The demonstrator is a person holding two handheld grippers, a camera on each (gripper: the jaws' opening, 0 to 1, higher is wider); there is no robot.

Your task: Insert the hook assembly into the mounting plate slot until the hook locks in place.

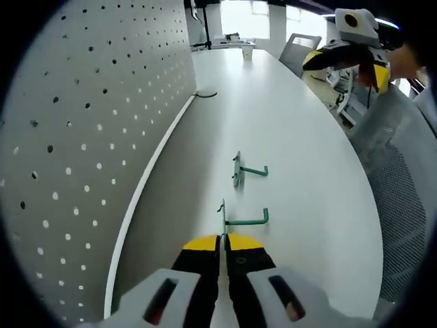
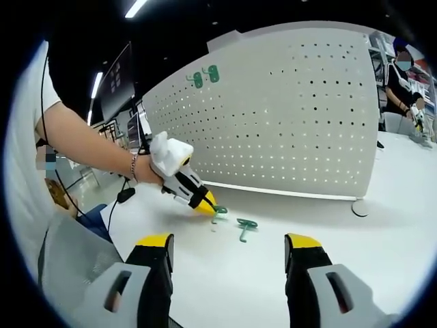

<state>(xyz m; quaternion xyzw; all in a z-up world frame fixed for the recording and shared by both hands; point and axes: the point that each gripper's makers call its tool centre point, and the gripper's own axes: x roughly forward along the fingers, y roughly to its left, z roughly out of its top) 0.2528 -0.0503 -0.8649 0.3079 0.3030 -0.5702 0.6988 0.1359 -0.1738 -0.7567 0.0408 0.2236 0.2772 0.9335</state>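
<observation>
As I look along my left gripper (image 1: 222, 256), its fingers are clenched on the flat base of the nearest green hook (image 1: 240, 220), which stands on edge on the white table (image 1: 307, 157) right at the yellow tips, its bent arm pointing off to the right of the left gripper view. Just beyond it, apart from the first, a second green hook (image 1: 244, 171) lies on the table in the same pose. To the left of both, the grey pegboard (image 1: 89, 137) rises from the table edge, its rows of holes running away from me. Far up the table I see a small pale object, too small to identify, and at the upper right my right gripper (image 1: 355, 48) hangs above the table's rim beside a grey mesh chair back (image 1: 403, 191).

From the right gripper view, my right gripper (image 2: 229, 256) has its fingers released, spread wide with bare table between them. Past them, the left gripper (image 2: 205, 203) is held by a hand (image 2: 147, 174) with a bracelet at the wrist, its yellow tip touching one hook (image 2: 218, 212), and the other hook (image 2: 246, 225) lies just beside. Behind stands the pegboard (image 2: 287, 116), with two green hooks (image 2: 205, 76) already mounted near its top left corner. At the far right, another person (image 2: 403, 75) sits at the table.
</observation>
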